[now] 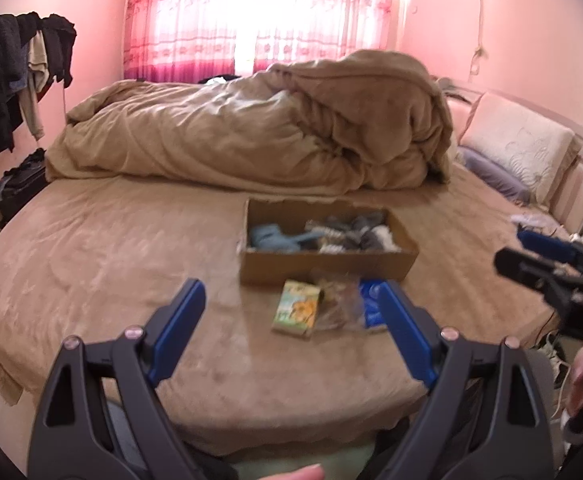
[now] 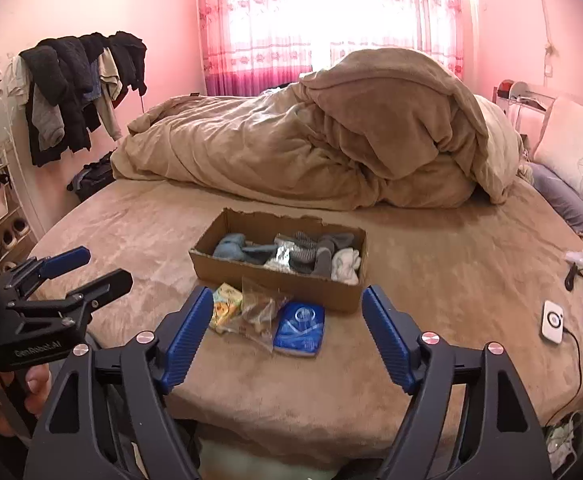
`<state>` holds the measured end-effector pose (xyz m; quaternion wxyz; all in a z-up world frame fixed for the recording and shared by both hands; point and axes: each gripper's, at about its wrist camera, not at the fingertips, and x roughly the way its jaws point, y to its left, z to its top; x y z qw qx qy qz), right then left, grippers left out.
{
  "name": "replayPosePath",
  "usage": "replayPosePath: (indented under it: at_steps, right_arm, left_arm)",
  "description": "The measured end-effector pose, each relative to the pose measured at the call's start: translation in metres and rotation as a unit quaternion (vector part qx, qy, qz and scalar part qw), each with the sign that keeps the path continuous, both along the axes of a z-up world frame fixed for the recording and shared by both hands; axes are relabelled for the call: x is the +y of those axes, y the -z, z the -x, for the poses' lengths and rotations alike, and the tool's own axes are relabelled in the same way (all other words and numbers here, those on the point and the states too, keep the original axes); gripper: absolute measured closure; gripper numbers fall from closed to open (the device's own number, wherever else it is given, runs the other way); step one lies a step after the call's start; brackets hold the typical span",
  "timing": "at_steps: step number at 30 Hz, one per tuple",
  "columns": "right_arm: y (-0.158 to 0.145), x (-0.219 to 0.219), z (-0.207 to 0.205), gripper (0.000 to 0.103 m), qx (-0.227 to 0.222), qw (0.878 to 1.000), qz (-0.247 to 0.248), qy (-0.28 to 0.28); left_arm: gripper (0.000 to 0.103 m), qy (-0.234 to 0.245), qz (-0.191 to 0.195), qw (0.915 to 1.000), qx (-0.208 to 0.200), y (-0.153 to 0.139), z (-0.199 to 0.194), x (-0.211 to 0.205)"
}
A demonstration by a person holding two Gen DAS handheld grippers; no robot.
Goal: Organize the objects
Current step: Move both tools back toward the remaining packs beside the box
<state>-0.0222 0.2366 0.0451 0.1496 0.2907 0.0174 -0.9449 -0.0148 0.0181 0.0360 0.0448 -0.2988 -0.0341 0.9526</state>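
While both claws hang above the near edge of the bed (image 2: 431, 240), the left gripper (image 1: 289, 314) gapes wide and empty, and the right gripper (image 2: 287, 318) likewise; ahead lie a yellow packet (image 2: 224, 309), a clear bag (image 2: 261, 307) of something brownish, perhaps snacks, and a blue pouch (image 2: 300, 330), just beside the cardboard box (image 2: 275, 280) of socks

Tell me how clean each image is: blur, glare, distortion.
Left wrist view: motion-blurred, so the cardboard box and the packets in front of it look soft; the window is blown out white. Right wrist view: sharper, the blue packet reads clearly, the window again overexposed. Both have a pink cast and fisheye bending at the edges.
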Motion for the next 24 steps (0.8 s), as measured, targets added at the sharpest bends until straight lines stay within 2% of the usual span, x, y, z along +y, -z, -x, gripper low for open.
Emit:
replayPosePath:
  at_steps: [7, 13, 24]
  right_arm:
    - [0.025, 0.001, 0.0, 0.023, -0.017, 1.0, -0.006, -0.002]
    - [0.055, -0.001, 0.016, 0.023, -0.039, 0.999, -0.015, -0.006]
    - [0.097, -0.005, 0.054, 0.023, -0.078, 0.997, -0.026, -0.008]
  left_arm:
    - [0.014, -0.008, 0.004, 0.9996, -0.027, 0.036, 0.004, -0.003]
    - [0.014, 0.001, 0.016, 0.9987, -0.048, 0.067, 0.019, 0.004]
    - [0.014, 0.017, 0.046, 0.997, -0.059, 0.094, 0.057, 0.016]
